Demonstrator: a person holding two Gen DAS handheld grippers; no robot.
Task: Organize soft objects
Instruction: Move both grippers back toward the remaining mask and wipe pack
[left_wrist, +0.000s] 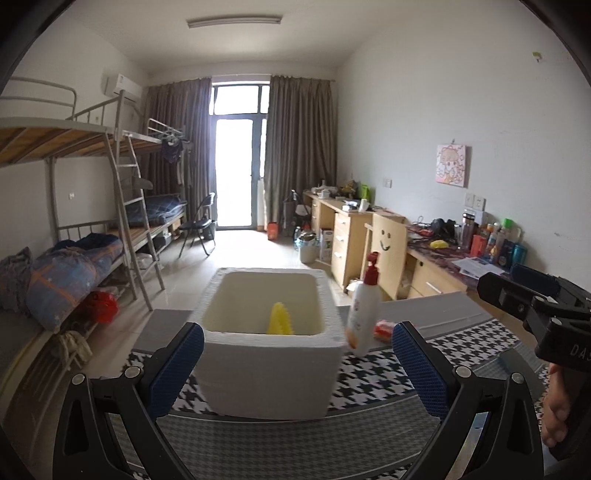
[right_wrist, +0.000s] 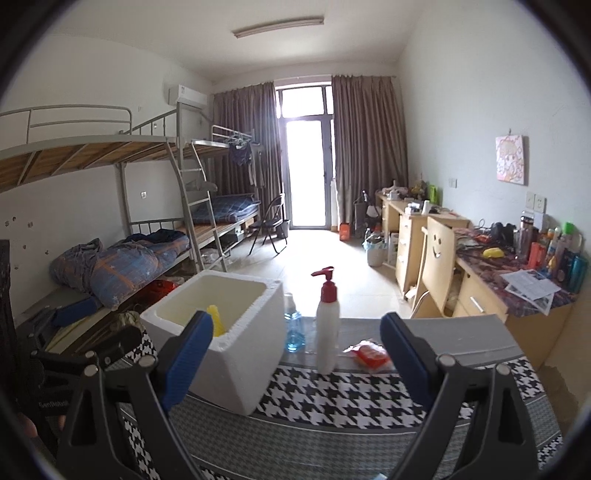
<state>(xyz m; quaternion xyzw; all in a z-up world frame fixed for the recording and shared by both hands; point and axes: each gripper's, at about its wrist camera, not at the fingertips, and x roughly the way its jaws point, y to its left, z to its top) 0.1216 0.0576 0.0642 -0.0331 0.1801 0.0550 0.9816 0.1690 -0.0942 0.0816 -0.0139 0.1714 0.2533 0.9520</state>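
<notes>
Orange soft packet (right_wrist: 370, 354) lies on the table (right_wrist: 369, 402), right of the pump bottle (right_wrist: 327, 325). Right gripper (right_wrist: 295, 354), jaws apart and empty, should straddle it squarely, then carry it into the foam box (right_wrist: 236, 354); left gripper (left_wrist: 297, 363) likewise gapes.

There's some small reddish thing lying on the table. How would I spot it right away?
Start at the white foam box on the checked tablecloth. To its right stand a small clear bottle of blue liquid and a tall white pump bottle with a red top. Just right of that lies the orange-red packet: it is the only flat, crinkly thing there, lying down rather than standing.
</notes>
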